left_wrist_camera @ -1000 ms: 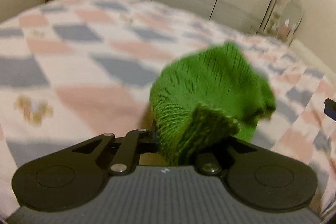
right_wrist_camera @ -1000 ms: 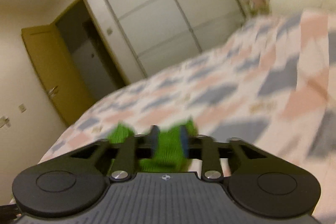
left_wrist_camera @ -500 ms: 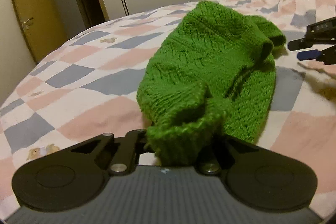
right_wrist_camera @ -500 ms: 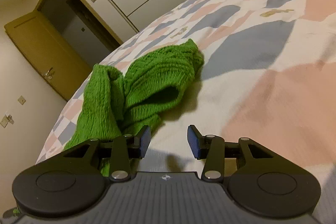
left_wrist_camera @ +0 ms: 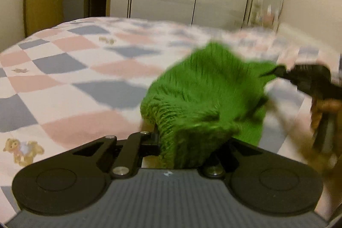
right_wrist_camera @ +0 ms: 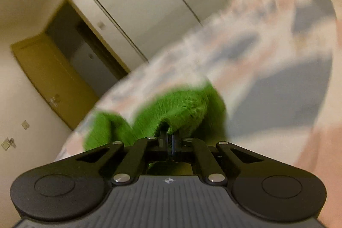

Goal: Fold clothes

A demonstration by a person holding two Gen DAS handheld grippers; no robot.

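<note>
Both clamp the green knit sweater (left_wrist_camera: 205, 95): left hand-held gripper (left_wrist_camera: 181, 149) on its near hem, right hand-held gripper (right_wrist_camera: 170, 138) on an edge; bed (left_wrist_camera: 64, 82) beneath.

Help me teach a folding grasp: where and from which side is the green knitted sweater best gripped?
Grip the green knitted sweater by an outer edge, coming in low and level from the near side. It lies bunched on the checked bedspread, so only edges offer thin folds. Both the left gripper and right gripper already pinch such edges.
</note>
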